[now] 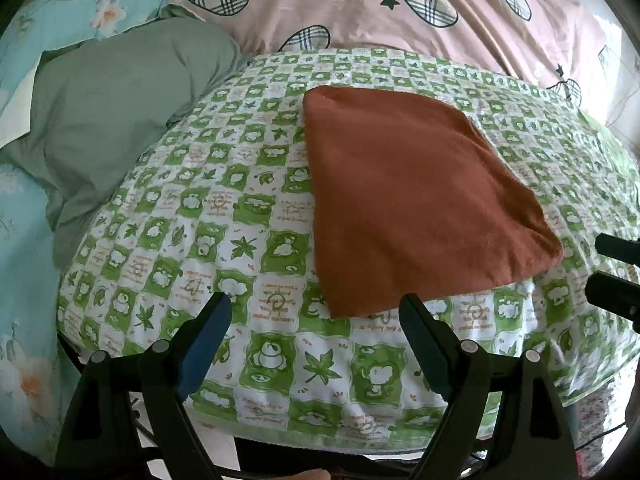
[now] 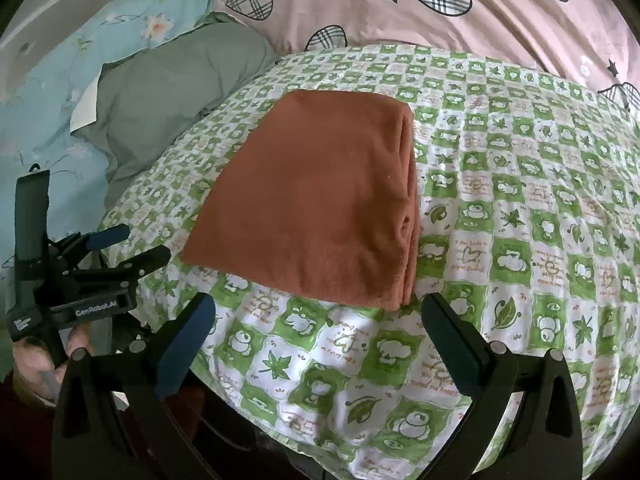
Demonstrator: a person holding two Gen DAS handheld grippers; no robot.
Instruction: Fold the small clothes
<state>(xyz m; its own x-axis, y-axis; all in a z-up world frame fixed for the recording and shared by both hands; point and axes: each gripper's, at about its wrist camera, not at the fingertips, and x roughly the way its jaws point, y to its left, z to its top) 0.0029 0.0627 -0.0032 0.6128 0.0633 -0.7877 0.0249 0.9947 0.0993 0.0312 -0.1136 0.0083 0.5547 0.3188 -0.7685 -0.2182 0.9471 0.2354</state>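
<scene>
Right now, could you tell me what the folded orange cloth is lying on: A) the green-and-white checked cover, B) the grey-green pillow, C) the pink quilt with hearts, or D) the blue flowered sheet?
A: the orange cloth lies flat on the green-and-white checked cover.

Plenty of open green-check sheet (image 2: 520,208) R of folded rust cloth (image 2: 320,200); grey-green pillow (image 2: 168,100) crowds L side, pink quilt (image 2: 440,20) blocks behind.

A folded rust-orange cloth (image 2: 316,204) lies flat on the green-checked bedcover (image 2: 500,240).
</scene>
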